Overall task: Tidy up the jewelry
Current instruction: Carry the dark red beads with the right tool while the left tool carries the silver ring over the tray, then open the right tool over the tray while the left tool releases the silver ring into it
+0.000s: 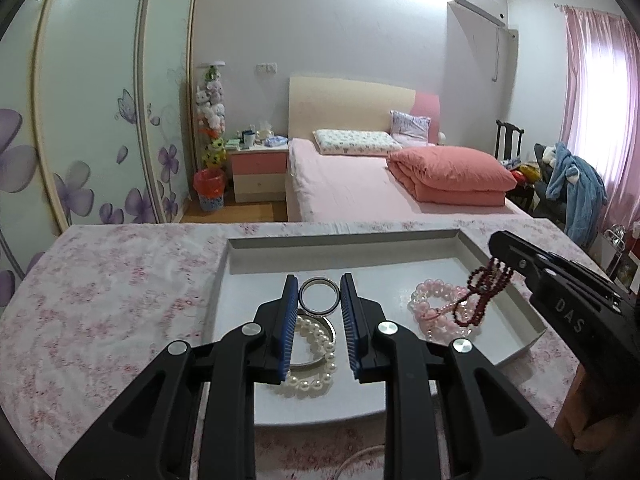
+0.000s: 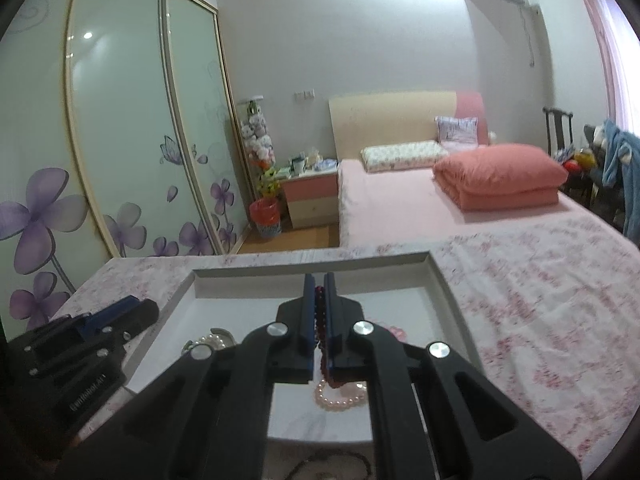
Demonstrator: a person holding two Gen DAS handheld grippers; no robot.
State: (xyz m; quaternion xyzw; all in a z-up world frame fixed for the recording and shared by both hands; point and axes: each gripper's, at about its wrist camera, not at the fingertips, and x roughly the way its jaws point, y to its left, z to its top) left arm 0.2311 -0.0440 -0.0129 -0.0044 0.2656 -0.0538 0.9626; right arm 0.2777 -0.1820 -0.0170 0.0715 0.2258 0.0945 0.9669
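Jewelry: your right gripper (image 2: 319,296) is clamping the dark red bead strand (image 1: 482,294) over the tray (image 1: 500,312)'s right edge while your left gripper (image 1: 319,300) is gripping the metal ring (image 1: 319,295).

Each tool was built of black plastic arms joined by round silver screws; blue ribbed pads lined the left tool (image 1: 319,294) and right tool (image 2: 319,294); white lettering was printed.

It was a home bedroom: a bed (image 1: 360,184) with pink sheets and pillows, a nightstand (image 1: 259,174), a wardrobe (image 1: 92,120) with flowered sliding doors, pink curtains (image 1: 596,100), and stuffed toys (image 1: 211,110).
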